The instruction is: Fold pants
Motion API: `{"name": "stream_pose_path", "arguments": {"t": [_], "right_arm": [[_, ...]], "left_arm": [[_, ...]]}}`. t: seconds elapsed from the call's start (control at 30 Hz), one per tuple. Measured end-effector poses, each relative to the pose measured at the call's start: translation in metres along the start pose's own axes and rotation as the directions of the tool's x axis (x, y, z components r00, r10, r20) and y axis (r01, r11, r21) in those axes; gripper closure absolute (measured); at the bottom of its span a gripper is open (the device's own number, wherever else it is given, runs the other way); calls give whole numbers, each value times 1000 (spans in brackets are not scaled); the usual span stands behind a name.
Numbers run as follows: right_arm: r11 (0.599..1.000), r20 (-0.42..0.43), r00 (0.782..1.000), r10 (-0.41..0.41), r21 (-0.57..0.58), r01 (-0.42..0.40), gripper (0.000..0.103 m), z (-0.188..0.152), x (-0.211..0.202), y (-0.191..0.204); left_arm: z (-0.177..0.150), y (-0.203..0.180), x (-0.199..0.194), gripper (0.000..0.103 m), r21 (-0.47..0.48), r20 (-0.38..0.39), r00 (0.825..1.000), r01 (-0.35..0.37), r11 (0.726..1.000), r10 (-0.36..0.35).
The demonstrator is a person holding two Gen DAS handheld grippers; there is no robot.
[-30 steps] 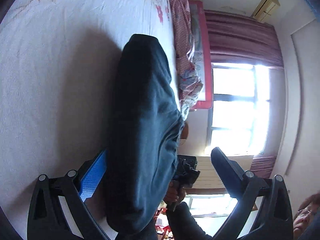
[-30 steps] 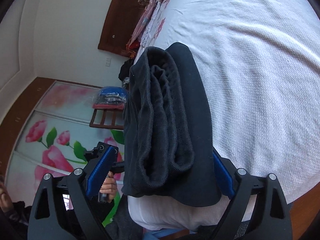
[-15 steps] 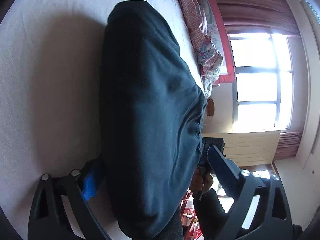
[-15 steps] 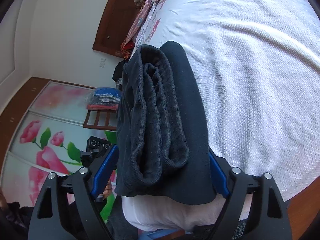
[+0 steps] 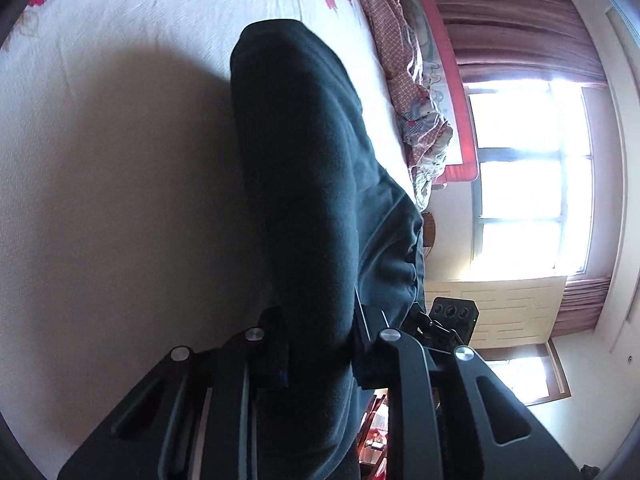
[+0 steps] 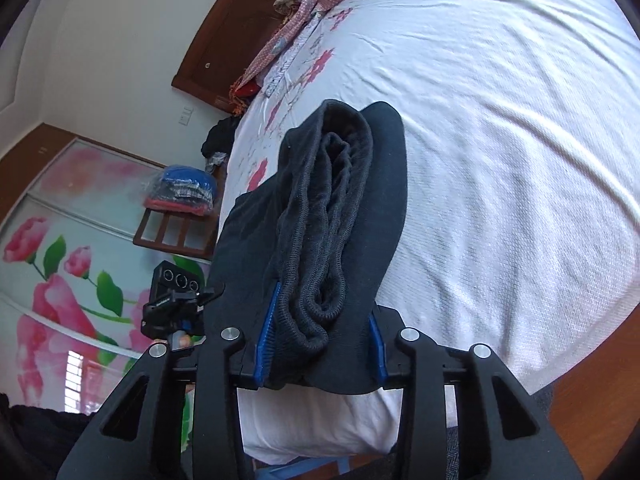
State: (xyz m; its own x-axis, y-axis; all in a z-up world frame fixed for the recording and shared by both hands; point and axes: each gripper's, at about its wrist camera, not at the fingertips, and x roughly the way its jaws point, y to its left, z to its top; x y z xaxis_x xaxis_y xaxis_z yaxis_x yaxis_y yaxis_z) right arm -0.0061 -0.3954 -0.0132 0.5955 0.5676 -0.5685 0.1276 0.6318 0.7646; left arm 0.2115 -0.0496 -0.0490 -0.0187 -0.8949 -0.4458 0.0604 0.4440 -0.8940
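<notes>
Left wrist: both tools pinch folded pants (image 5: 320, 184) hiding the bedsheet (image 5: 120, 160).

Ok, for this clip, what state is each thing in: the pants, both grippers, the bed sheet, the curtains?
pants: folded into a thick bundle, gripped at both ends
left gripper: shut on the pants
right gripper: shut on the pants
bed sheet: spread out, lightly wrinkled
curtains: drawn aside, window uncovered

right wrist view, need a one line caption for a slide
Right gripper clamps a folded bundle of dark knit pants at the edge of a white floral-print bed.
</notes>
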Motion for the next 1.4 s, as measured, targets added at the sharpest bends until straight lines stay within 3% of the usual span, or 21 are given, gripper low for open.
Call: {"name": "stream_pose_path", "arguments": {"t": [0.3, 0.47, 0.63, 0.83, 0.9, 0.93, 1.0, 1.1, 1.17, 1.2, 1.23, 1.3, 1.33, 1.4], "right_arm": [[988, -30, 999, 32, -151, -36, 66, 42, 27, 76], [974, -37, 995, 91, -205, -97, 67, 76, 71, 107], [972, -62, 988, 144, -180, -153, 67, 96, 136, 115], [993, -156, 984, 82, -71, -94, 67, 81, 218, 82], [995, -140, 985, 97, -12, -99, 67, 72, 221, 59], [991, -129, 983, 133, 47, -127, 67, 69, 218, 47], [990, -123, 983, 139, 35, -136, 67, 65, 217, 46], [993, -137, 983, 121, 27, -118, 61, 68, 219, 50], [996, -154, 984, 89, 7, -89, 50, 70, 218, 55], [997, -162, 984, 80, 7, -80, 50, 70, 217, 57], [998, -158, 986, 61, 1, -61, 50, 71, 211, 60], [999, -103, 994, 43, -16, -45, 50, 70, 192, 63], [999, -64, 997, 40, -20, -41, 50, 69, 179, 65], [997, 7, 998, 64, -33, -64, 50, 65, 156, 72]], "left_arm": [[26, -34, -51, 83, 69, 98, 992, 71, 995, -78], [49, -40, -106, 83, 125, 189, 981, 20, 992, -44], [79, -34, -142, 83, 134, 263, 965, -52, 990, 15], [93, 34, -150, 82, 50, 254, 957, -159, 986, 141], [85, 70, -140, 82, -11, 239, 951, -197, 980, 194], [77, 91, -147, 82, -40, 238, 955, -175, 984, 179], [69, 113, -148, 81, -90, 248, 963, -88, 992, 108], [65, 114, -145, 74, -71, 264, 956, -114, 991, 128], [65, 113, -146, 54, -85, 258, 949, -161, 983, 178], [63, 111, -148, 48, -85, 259, 946, -177, 980, 194], [62, 108, -153, 40, -84, 268, 938, -207, 975, 222], [53, 93, -170, 31, -87, 324, 882, -334, 939, 344], [43, 81, -183, 31, -55, 383, 854, -360, 931, 353], [25, 58, -196, 24, 2, 455, 814, -408, 913, 362]]}}
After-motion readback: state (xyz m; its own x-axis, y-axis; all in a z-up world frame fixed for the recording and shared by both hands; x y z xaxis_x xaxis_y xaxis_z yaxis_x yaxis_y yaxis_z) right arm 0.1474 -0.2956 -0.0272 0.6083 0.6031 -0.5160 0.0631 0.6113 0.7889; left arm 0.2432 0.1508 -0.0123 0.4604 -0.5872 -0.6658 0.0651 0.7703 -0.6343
